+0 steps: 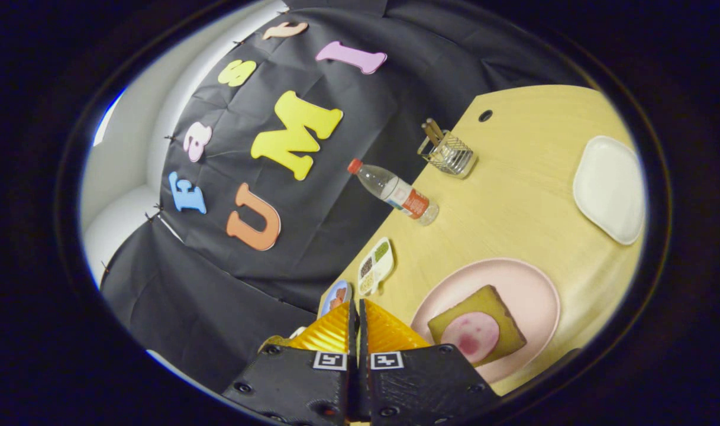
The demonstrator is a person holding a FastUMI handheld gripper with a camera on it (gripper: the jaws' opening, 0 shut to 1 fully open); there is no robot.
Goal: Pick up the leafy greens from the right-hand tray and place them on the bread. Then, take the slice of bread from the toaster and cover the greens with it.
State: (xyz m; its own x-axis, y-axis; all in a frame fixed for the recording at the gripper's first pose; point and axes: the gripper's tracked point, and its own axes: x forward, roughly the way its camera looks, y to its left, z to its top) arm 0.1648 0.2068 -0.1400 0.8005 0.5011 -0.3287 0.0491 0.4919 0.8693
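A slice of bread (478, 322) topped with a round pink slice of meat (471, 336) lies on a pink plate (537, 290), just ahead of my fingers and to their right. The wire toaster rack (449, 152) stands far across the table with bread slices (432, 130) sticking out of it. A small compartment tray (376, 267) ahead of the fingertips has a green patch (382, 250) in one section; I cannot tell if that is the leafy greens. My gripper (355, 305) is shut, fingers pressed together with nothing visible between them.
A water bottle (395, 192) stands at the table's edge between the rack and the compartment tray. An empty white plate (609, 188) sits beyond the pink plate. A small blue dish (336, 296) lies at the fingertips. The view is strongly tilted.
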